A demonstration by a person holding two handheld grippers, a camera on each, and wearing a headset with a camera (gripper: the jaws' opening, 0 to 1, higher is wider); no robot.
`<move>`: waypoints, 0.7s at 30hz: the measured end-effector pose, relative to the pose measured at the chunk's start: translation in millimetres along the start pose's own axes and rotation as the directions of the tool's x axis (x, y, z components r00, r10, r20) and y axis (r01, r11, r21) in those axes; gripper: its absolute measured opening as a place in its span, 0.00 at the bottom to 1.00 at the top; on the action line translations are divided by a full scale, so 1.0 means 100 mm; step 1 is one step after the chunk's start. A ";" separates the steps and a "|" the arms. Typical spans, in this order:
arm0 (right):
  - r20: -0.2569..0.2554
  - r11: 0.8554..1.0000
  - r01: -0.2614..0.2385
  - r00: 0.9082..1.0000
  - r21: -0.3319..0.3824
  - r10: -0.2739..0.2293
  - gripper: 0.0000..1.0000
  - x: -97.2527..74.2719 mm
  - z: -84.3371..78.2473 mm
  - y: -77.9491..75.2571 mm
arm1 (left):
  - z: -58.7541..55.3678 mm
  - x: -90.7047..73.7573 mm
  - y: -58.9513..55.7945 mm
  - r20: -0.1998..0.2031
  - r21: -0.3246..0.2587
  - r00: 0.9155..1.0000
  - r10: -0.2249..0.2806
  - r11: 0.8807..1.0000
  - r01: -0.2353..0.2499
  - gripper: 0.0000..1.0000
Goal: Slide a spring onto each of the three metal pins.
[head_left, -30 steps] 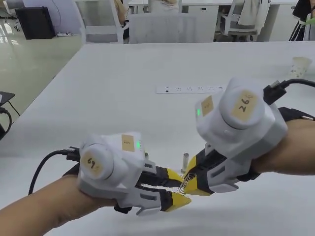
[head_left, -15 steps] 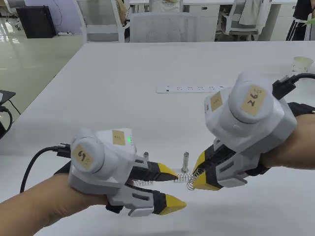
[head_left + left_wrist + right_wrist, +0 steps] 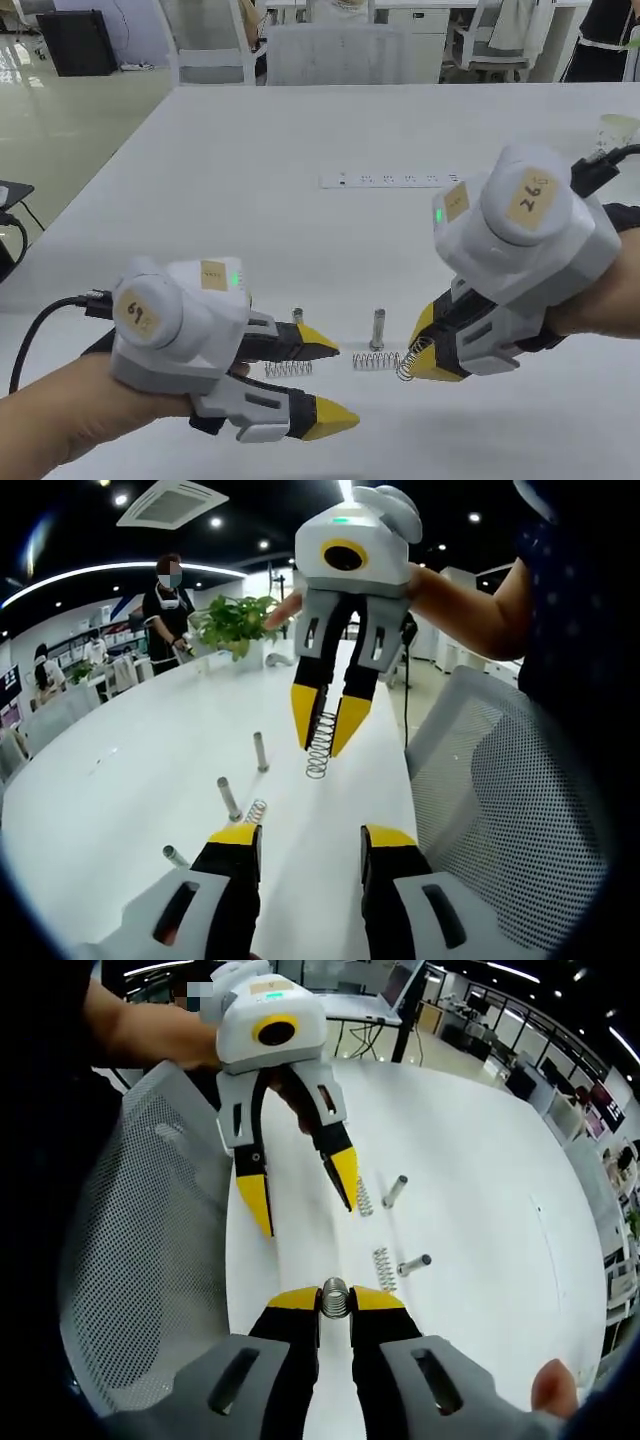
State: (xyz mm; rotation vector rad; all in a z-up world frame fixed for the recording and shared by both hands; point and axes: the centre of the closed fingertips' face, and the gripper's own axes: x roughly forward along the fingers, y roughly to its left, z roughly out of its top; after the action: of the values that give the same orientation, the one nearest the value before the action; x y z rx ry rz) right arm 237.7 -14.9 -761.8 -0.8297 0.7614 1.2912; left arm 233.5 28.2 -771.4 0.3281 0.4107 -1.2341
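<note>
now the right gripper (image 3: 337, 1305) pinches a small silver wire spring (image 3: 320, 750) near one end. it looks light and bendy, so squeeze softly. the left gripper (image 3: 335, 385) is spread wide.

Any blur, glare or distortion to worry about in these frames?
Head view: sharp, even light, soft shadows on table, glossy floor reflecting. Left gripper view: heavy fisheye bend, ceiling lamp glaring, held spring crisp. Right gripper view: same bend, table edge curved, held spring's end sharp.
</note>
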 end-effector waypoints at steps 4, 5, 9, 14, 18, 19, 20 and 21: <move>-0.003 1.000 -0.001 1.000 -0.002 0.001 0.09 0.00 -0.01 -0.01 | -0.05 -0.07 0.05 0.003 -0.020 1.000 0.026 0.999 -0.026 0.36; -0.004 1.000 -0.001 1.000 -0.003 0.001 0.09 -0.01 -0.01 -0.01 | -0.05 -0.08 0.06 0.004 -0.024 0.999 0.032 0.999 -0.032 0.37; -0.009 1.000 -0.001 1.000 -0.004 0.001 0.09 -0.02 -0.02 -0.03 | -0.06 -0.14 0.12 0.014 -0.043 0.998 0.058 0.997 -0.057 0.39; -0.010 1.000 0.000 1.000 -0.005 0.000 0.09 -0.04 -0.02 -0.04 | -0.08 -0.21 0.16 0.028 -0.066 0.996 0.085 0.994 -0.083 0.40; -0.015 1.000 0.002 1.000 -0.006 -0.002 0.09 -0.06 -0.03 -0.06 | -0.12 -0.25 0.20 0.033 -0.090 0.993 0.113 0.990 -0.110 0.44; -0.017 1.000 0.003 1.000 -0.008 -0.003 0.09 -0.06 -0.04 -0.07 | -0.12 -0.27 0.21 0.038 -0.097 0.992 0.119 0.989 -0.115 0.44; -0.018 1.000 0.004 1.000 -0.008 -0.004 0.09 -0.07 -0.04 -0.08 | -0.12 -0.28 0.21 0.042 -0.102 0.992 0.123 0.988 -0.118 0.44; -0.019 1.000 0.005 1.000 -0.009 -0.005 0.09 -0.08 -0.04 -0.08 | -0.13 -0.29 0.21 0.047 -0.108 0.991 0.129 0.986 -0.123 0.45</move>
State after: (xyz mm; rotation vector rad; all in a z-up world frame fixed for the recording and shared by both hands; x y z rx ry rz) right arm 244.9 -23.0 -756.6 -0.8516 0.7685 1.2847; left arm 244.3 64.3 -768.6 0.2269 0.4012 -1.0911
